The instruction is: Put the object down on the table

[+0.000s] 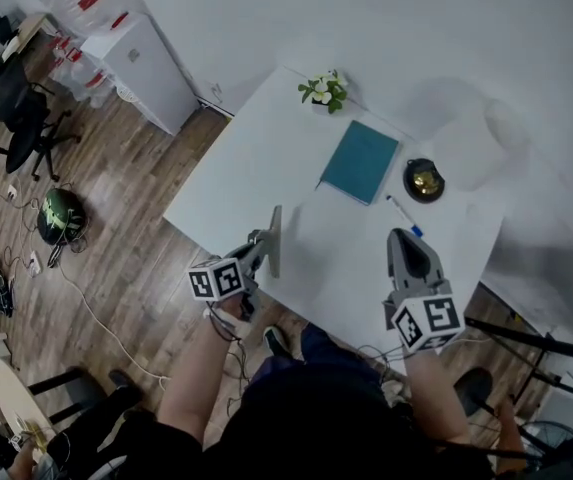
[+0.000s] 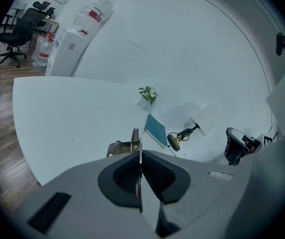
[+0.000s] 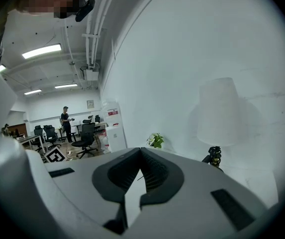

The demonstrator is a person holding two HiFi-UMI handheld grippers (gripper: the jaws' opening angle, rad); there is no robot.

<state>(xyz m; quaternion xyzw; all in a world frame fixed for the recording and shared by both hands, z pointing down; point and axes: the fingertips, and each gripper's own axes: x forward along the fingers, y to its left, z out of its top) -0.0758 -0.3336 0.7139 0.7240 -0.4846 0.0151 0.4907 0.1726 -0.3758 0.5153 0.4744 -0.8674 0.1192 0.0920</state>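
Note:
A thin grey metal plate (image 1: 275,240) stands on edge just above the near left part of the white table (image 1: 256,158). My left gripper (image 1: 259,249) is shut on it from the near side. In the left gripper view the plate (image 2: 135,137) shows edge-on, sticking out past the closed pads, with a bent metal part to its left. My right gripper (image 1: 407,238) hovers over the table's near right part. It is shut, and its pads (image 3: 141,156) meet with nothing between them.
A teal notebook (image 1: 360,161) lies mid-table, with a pen (image 1: 403,214) and a black-and-gold lamp base (image 1: 424,179) to its right. A small potted plant (image 1: 324,89) sits at the far edge. A white cabinet (image 1: 144,68) and office chairs (image 1: 16,108) stand on the wooden floor at left.

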